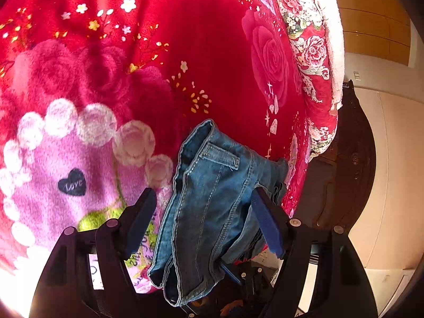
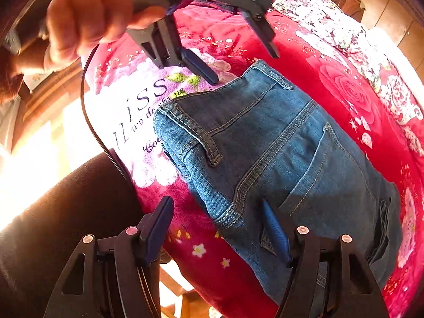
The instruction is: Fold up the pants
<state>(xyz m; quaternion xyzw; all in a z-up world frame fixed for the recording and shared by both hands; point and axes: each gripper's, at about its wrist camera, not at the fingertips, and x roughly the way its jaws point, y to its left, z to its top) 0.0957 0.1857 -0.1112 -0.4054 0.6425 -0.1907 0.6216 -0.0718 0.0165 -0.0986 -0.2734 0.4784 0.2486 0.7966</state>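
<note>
Blue denim pants [image 2: 278, 159] lie folded in a compact stack on a red floral blanket [image 2: 331, 61], back pocket and belt loop facing up. In the left wrist view the pants [image 1: 212, 206] lie between and below my open left gripper [image 1: 204, 212], waistband edge toward the camera. The left gripper also shows in the right wrist view [image 2: 246, 66], open, held just above the far waistband corner. My right gripper [image 2: 220, 228] is open over the near edge of the pants, its right finger [image 2: 275, 230] resting on or just above the denim.
The blanket [image 1: 185, 53] has a pink panel with a "Love" heart [image 1: 72, 182] and printed text. A floral quilt [image 1: 312, 53] is bunched at the bed's far side. Dark wooden furniture [image 1: 344, 172] stands beside the bed. The person's dark-clothed leg [image 2: 66, 212] is at the bed edge.
</note>
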